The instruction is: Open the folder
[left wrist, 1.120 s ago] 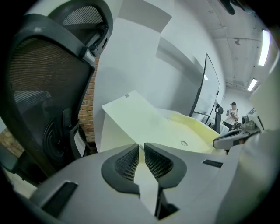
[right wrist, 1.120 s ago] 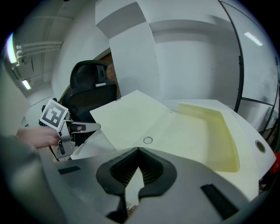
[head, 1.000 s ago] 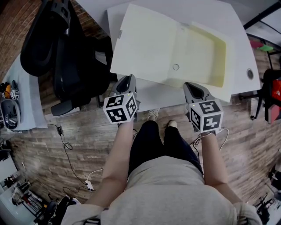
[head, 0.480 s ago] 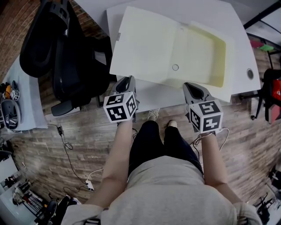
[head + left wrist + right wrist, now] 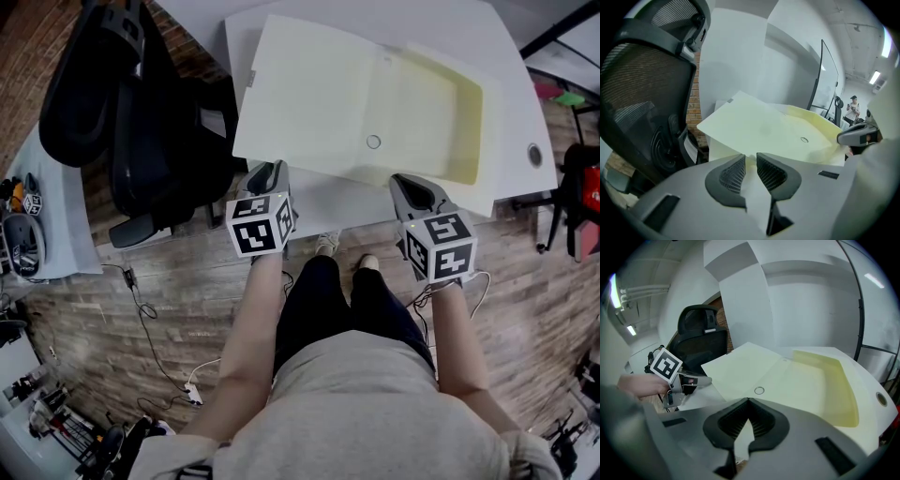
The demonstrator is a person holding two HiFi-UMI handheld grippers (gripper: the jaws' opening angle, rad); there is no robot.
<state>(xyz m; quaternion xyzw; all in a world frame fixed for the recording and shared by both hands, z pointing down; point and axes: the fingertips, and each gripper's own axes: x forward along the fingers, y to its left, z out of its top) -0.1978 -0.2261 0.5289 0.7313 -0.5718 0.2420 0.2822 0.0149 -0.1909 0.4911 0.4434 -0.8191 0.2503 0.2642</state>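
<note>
Bright, even indoor light nearly washes out the white desk (image 5: pixel 525 84) and pale folder (image 5: pixel 319 94) in the head view, leaving only soft shadows. Both gripper views bend strongly toward their rims and darken at the corners, and ceiling strip lights (image 5: pixel 874 77) glare near the edge. Close to each lens, the left hand-held gripper (image 5: pixel 750 161) and right hand-held gripper (image 5: pixel 749 401) look soft and out of focus.
</note>
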